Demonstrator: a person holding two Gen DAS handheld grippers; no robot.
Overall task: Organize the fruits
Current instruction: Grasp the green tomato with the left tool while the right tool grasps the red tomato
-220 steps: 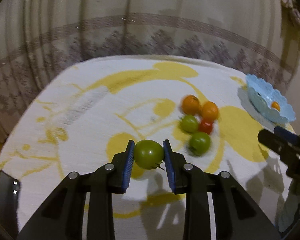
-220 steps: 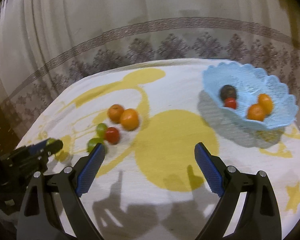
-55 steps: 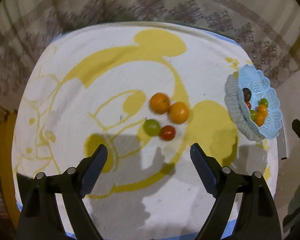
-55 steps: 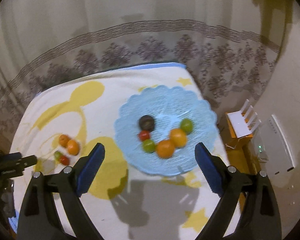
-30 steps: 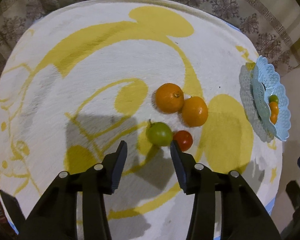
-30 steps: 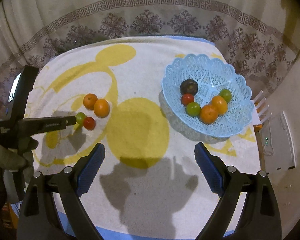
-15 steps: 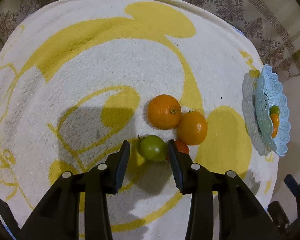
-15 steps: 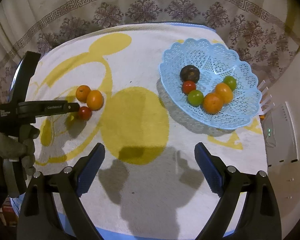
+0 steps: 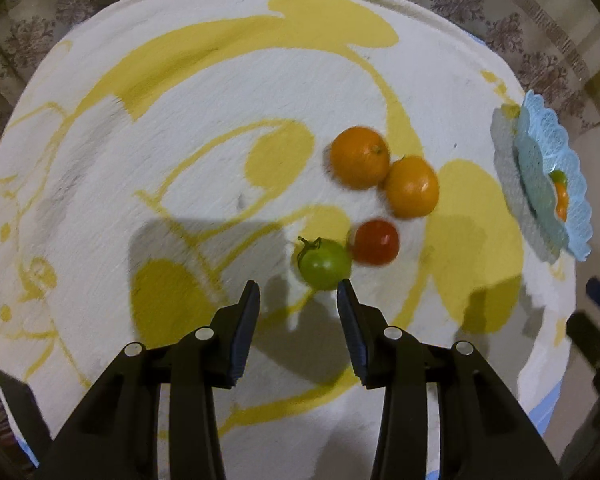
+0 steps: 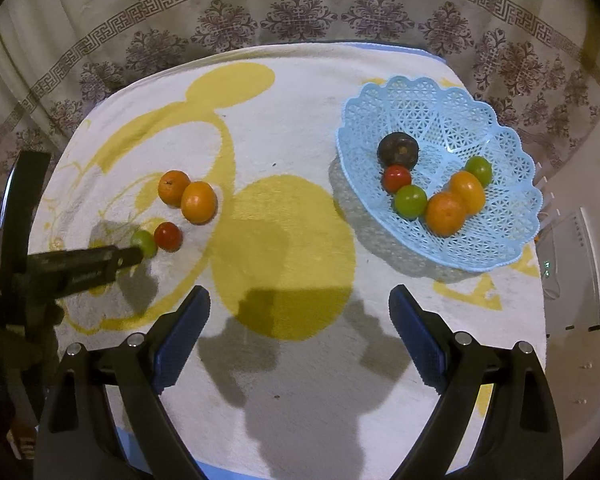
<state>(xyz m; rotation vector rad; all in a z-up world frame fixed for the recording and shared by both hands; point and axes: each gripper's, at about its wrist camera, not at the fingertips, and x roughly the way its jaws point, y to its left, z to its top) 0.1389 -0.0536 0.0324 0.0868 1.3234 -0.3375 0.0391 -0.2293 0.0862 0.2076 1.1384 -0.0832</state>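
Observation:
On the white and yellow towel lie a green tomato (image 9: 325,263), a red tomato (image 9: 375,241) touching it, and two oranges (image 9: 360,157) behind them. My left gripper (image 9: 298,294) is open, its tips just short of the green tomato, which sits ahead of the right finger. In the right wrist view the left gripper (image 10: 134,256) reaches the green tomato (image 10: 146,241) from the left. My right gripper (image 10: 300,312) is open wide and empty, above the towel's front. The blue lace basket (image 10: 500,152) holds several fruits.
The basket (image 9: 572,208) stands at the towel's right edge in the left wrist view. A patterned curtain (image 10: 300,12) hangs behind the table. A white device (image 10: 572,272) lies off the table's right side. The towel (image 10: 300,128) covers the whole tabletop.
My left gripper has pulled back and shifted left a little; the green tomato, earlier between its fingers, now lies just beyond the tips. The right gripper has dropped slightly closer to the table.

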